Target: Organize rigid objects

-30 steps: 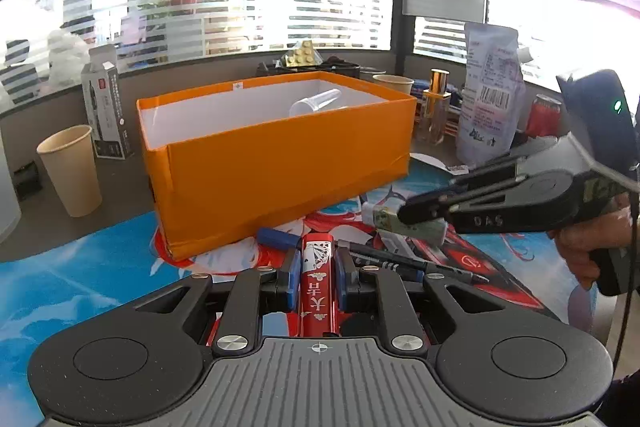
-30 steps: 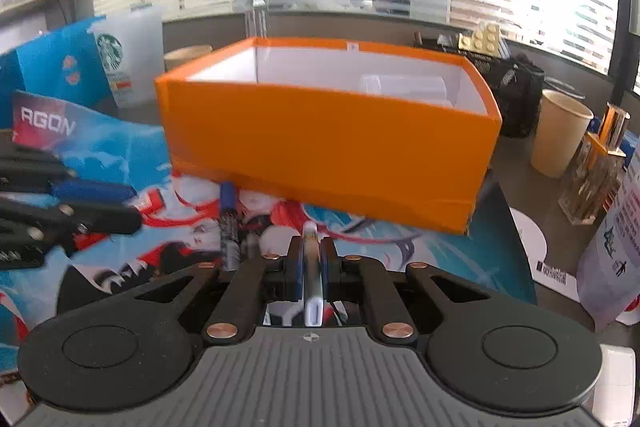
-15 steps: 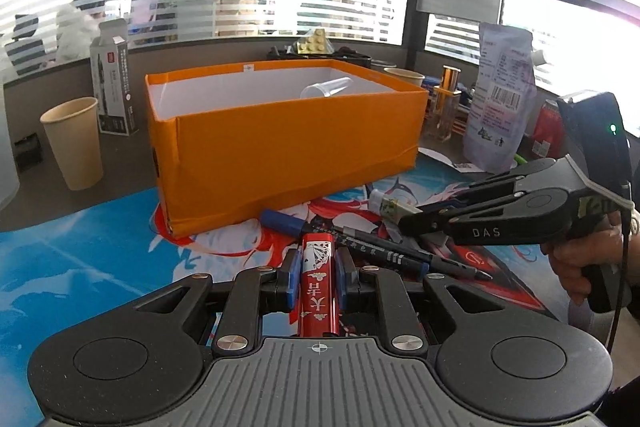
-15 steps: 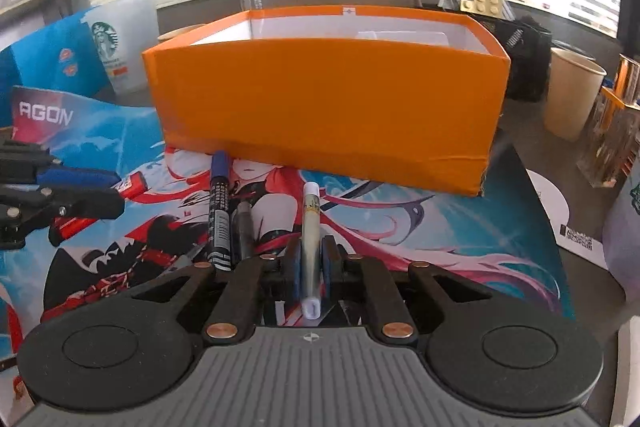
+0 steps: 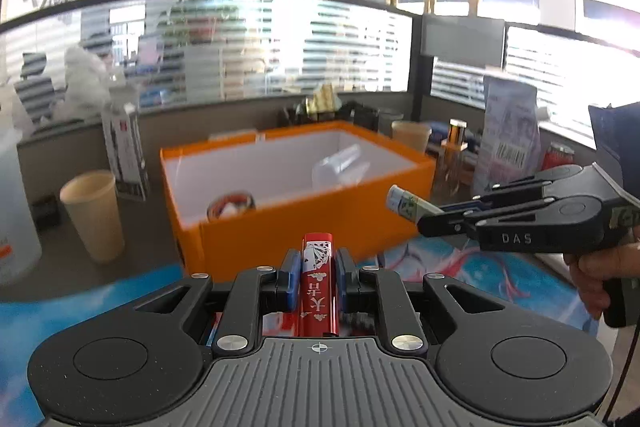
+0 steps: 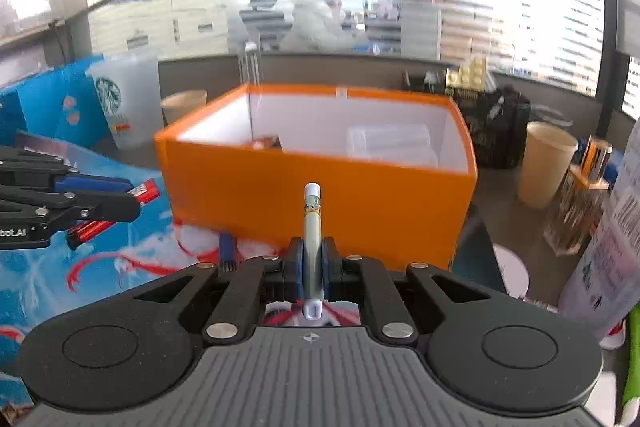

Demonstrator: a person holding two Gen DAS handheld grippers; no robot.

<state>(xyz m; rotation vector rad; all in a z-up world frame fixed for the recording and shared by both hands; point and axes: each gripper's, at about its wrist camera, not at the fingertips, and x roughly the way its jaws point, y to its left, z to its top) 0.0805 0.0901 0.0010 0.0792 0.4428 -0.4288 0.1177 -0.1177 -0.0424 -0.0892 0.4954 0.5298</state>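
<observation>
Left wrist view: left gripper (image 5: pixel 317 269) clamped on a red lighter (image 5: pixel 317 283), long axis along the fingers, pointing at the orange box (image 5: pixel 304 227) straight ahead, near wall facing the tool. Right gripper (image 6: pixel 312 267) likewise closed — on a slim pale pen (image 6: pixel 312 227), tip forward toward the same box. Both items held clear of the printed mat (image 6: pixel 60 279). Box sits on the mat's far edge, open-topped; a clear cup (image 5: pixel 340 163) lies inside. Judgement: neither gripper clearly nearer — each needs forward travel over the near rim before release.
</observation>
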